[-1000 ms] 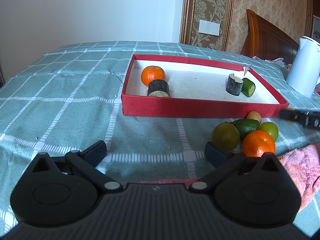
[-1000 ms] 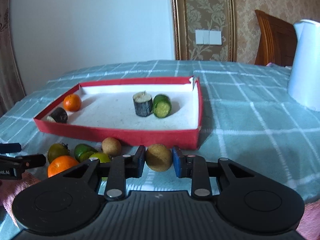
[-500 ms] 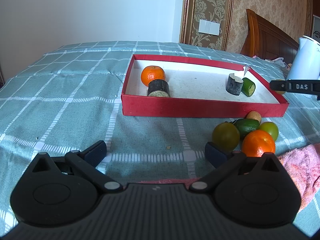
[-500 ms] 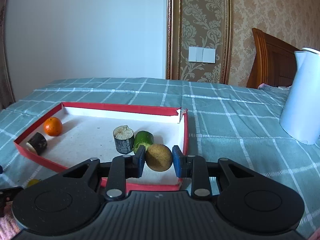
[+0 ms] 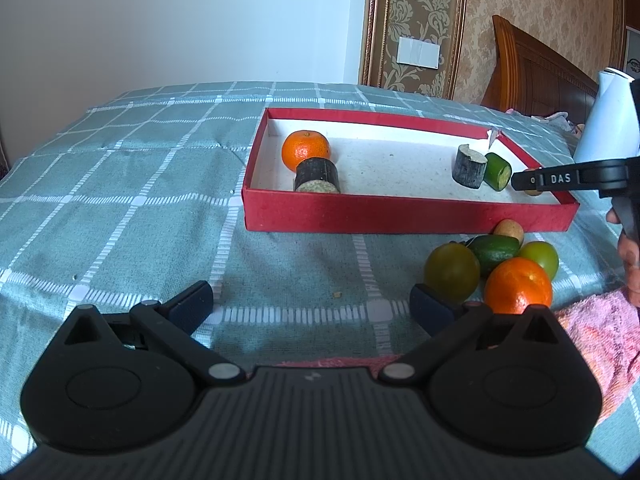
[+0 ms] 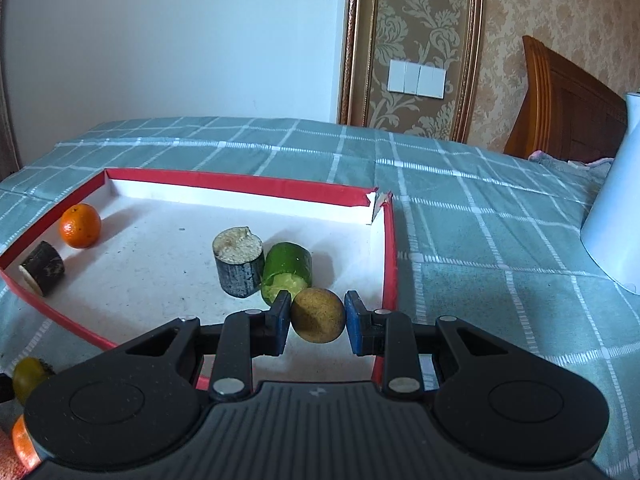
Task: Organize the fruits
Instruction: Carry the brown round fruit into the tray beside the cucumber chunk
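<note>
My right gripper (image 6: 318, 322) is clamped on the brown round fruit (image 6: 318, 315), held over the red tray's (image 6: 389, 248) near-right corner, just in front of the green cut piece (image 6: 287, 270). My left gripper (image 5: 312, 306) is spread wide and empty, short of the tray beside the loose fruit pile (image 5: 496, 266).

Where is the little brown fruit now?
In the right wrist view, the brown fruit sits in the right gripper, beside the green piece.
</note>
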### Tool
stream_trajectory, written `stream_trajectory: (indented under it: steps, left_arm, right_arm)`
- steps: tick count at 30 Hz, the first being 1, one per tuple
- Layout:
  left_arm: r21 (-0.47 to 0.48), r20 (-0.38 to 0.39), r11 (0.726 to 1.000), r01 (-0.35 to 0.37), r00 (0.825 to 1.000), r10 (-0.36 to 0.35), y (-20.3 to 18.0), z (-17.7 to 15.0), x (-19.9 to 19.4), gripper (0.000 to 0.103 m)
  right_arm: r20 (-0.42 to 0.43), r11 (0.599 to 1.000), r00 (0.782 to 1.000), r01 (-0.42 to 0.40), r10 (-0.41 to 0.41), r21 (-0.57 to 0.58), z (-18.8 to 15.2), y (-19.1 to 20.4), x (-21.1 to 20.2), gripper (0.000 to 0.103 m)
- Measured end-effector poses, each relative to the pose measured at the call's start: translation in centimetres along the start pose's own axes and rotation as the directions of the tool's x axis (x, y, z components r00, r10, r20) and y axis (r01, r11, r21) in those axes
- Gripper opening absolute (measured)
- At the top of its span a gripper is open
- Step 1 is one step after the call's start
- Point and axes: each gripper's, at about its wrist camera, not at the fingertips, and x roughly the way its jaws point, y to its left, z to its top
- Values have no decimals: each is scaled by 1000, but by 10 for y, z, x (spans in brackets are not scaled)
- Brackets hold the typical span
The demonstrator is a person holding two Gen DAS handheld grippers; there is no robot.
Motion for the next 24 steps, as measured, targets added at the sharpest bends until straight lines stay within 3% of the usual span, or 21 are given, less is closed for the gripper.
stream_trajectory:
  steps: [24]
  left_arm:
    - [13,-5,1000,-10,1000,10,-2,0,2,103]
  right_arm:
    - [-24,1000,1000,-10,9,-14,-2,3,13,29]
